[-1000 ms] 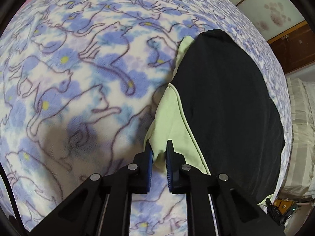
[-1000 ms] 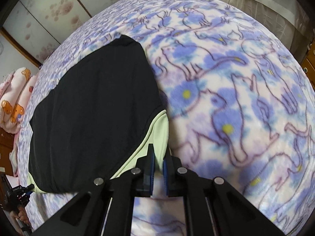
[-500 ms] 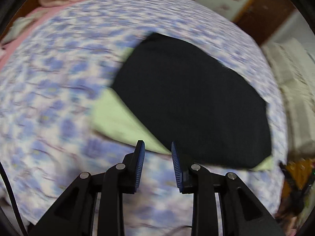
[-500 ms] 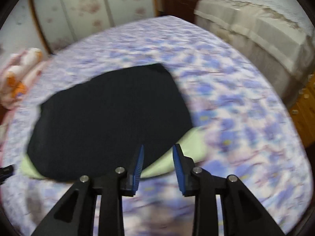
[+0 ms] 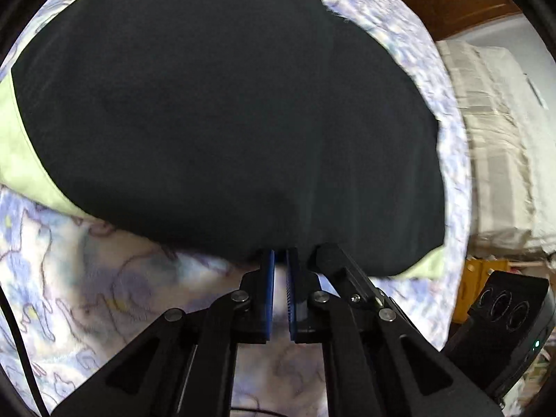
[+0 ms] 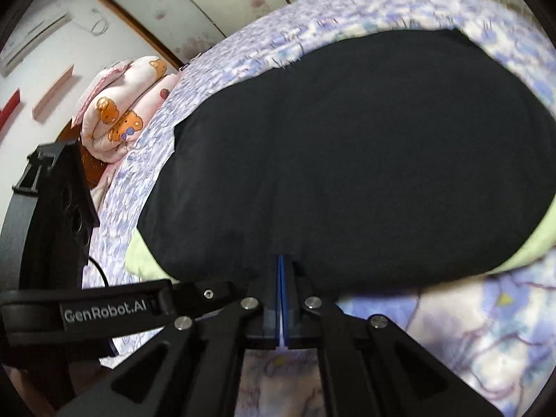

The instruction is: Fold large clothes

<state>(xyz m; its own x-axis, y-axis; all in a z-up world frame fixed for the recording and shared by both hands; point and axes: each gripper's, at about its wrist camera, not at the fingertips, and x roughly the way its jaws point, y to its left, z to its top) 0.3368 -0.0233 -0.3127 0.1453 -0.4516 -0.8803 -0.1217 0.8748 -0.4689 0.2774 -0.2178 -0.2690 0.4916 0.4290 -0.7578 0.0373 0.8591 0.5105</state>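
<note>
The black garment [image 5: 226, 111] lies partly folded on the bed [image 5: 87, 278], green lining showing at 9 o'clock. Both the left gripper [image 5: 280, 260] and the right gripper [image 6: 280, 267] have just closed their jaws on its near edge, so another fold likely remains.

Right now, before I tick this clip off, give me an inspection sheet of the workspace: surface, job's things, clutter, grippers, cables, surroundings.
Surface: bed under a cat-print fleece blanket.
Job's things: black garment lying flat, light green lining showing at its edges.
Clutter: rolled pink bear-print quilt at the bed's far end.
Grippers: left gripper and right gripper both shut on the garment's near edge, side by side.
Cables: black cable by the left gripper.
Surroundings: floral sliding panels, wall air conditioner.
</note>
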